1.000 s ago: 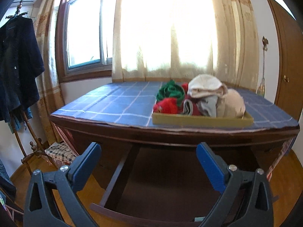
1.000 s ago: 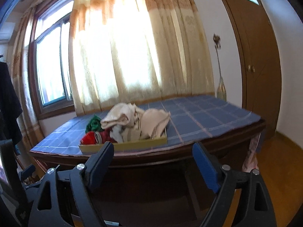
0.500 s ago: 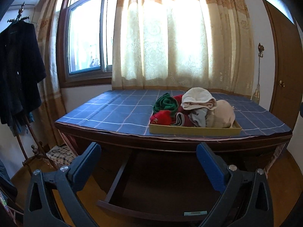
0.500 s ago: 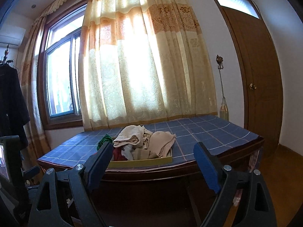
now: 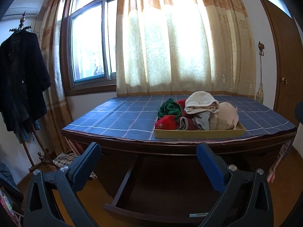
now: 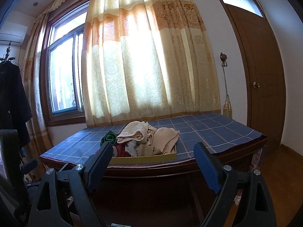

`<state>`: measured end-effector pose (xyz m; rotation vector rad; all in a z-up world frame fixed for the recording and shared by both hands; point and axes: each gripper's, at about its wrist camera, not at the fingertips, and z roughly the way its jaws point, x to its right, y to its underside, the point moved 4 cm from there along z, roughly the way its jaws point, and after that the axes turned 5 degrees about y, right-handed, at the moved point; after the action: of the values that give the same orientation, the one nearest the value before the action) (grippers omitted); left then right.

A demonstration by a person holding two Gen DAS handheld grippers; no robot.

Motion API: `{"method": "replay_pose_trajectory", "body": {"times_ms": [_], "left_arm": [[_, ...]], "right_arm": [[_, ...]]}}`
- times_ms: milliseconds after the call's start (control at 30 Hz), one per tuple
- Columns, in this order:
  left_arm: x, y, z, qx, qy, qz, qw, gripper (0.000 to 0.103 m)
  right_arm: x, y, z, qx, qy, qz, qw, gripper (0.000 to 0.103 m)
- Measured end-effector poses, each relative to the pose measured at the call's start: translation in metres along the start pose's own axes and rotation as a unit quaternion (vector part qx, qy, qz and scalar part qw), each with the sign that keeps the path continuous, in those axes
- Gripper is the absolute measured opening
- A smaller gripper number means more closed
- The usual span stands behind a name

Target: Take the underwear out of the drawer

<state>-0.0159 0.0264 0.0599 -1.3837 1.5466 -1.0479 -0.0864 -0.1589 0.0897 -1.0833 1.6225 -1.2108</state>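
Left gripper (image 5: 148, 152): jaws spread, nothing between them.
Right gripper (image 6: 151, 152): jaws spread, empty.
Underwear (image 5: 197, 113): heaped in a yellow tray (image 5: 197, 134) at the table's (image 5: 121, 117) front edge; lower pieces buried, hard to separate.
Drawer (image 5: 151, 210): pulled out beneath the table; inside dark, front cut off by the frame.

Left gripper (image 5: 148, 158): black plastic frame with triangular cutouts, silver round screws on the upper arms, two blue ribbed finger pads (image 5: 210, 167). Right gripper (image 6: 151, 159) was the same build: black frame, silver screws, blue pads (image 6: 206, 165). No sleeve or hand was visible.
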Motion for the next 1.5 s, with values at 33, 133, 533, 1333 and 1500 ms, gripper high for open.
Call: {"method": "replay_pose_trajectory", "body": {"times_ms": [33,133,533,1333,1500], "left_arm": [[0.0,-0.0003,-0.0002,0.0,0.0,0.0,1.0,0.103],[-0.0004,-0.0005,0.0007,-0.003,-0.001,-0.002,1.0,0.103],[0.0035,-0.0002,0.0004,0.0,-0.008,0.008,0.9999,0.103],[0.0032,-0.0003,-0.0008,-0.002,-0.006,0.008,1.0,0.103],[0.0043,-0.0001,-0.0007,-0.002,-0.005,0.01,0.9999,0.103]], "right_arm": [[0.0004,0.0003,0.0006,-0.002,0.0,0.001,1.0,0.089],[0.0019,0.0007,0.0015,-0.006,0.0,0.006,1.0,0.089],[0.0001,0.0026,0.0012,-0.006,-0.004,0.003,1.0,0.089],[-0.0001,0.0046,0.0015,-0.009,-0.005,0.004,1.0,0.089],[-0.0006,0.0048,0.0022,-0.009,-0.004,0.003,1.0,0.089]]}}
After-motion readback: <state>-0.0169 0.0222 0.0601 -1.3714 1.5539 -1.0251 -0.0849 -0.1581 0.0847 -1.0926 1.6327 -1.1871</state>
